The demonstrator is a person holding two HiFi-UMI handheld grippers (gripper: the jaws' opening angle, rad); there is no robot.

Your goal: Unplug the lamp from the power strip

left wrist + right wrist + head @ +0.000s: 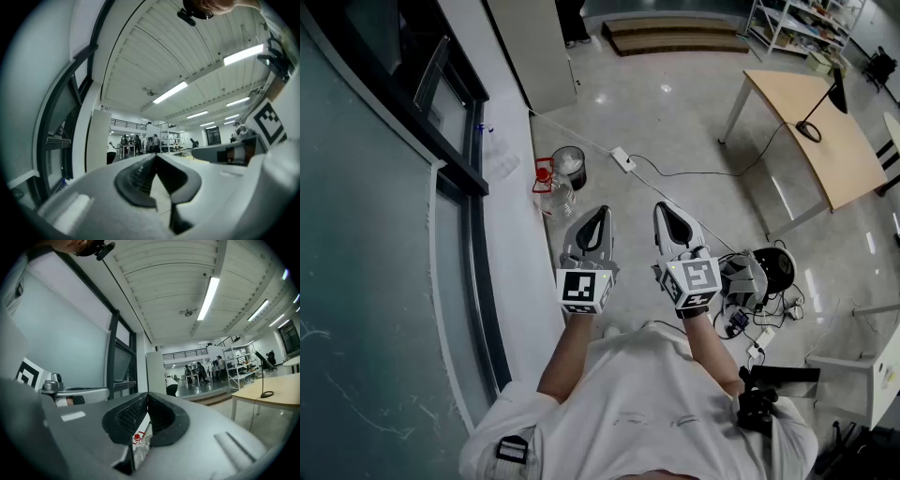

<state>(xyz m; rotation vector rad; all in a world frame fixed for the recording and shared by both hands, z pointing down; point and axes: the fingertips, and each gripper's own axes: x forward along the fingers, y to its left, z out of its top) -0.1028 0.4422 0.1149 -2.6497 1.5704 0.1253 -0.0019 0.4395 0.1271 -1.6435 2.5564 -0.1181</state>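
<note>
A white power strip (pixel 622 158) lies on the glossy floor ahead, with a thin cable running from it toward the wooden table (pixel 853 169). A black desk lamp (pixel 821 111) stands on that table; the right gripper view shows the lamp (pixel 265 380) far off to the right. My left gripper (pixel 598 215) and right gripper (pixel 669 209) are held side by side in front of my chest, well short of the strip. Both point forward. The left gripper (pixel 154 157) and the right gripper (pixel 147 395) each have their jaws closed tip to tip with nothing between them.
A glass wall with dark frames (pixel 455 169) runs along the left. A red-capped plastic bottle (pixel 554 192) and a dark bucket (pixel 571 165) stand near it. A black round device with tangled cables (pixel 767 281) lies at the right, next to white furniture (pixel 867 370). Steps (pixel 675 36) are far ahead.
</note>
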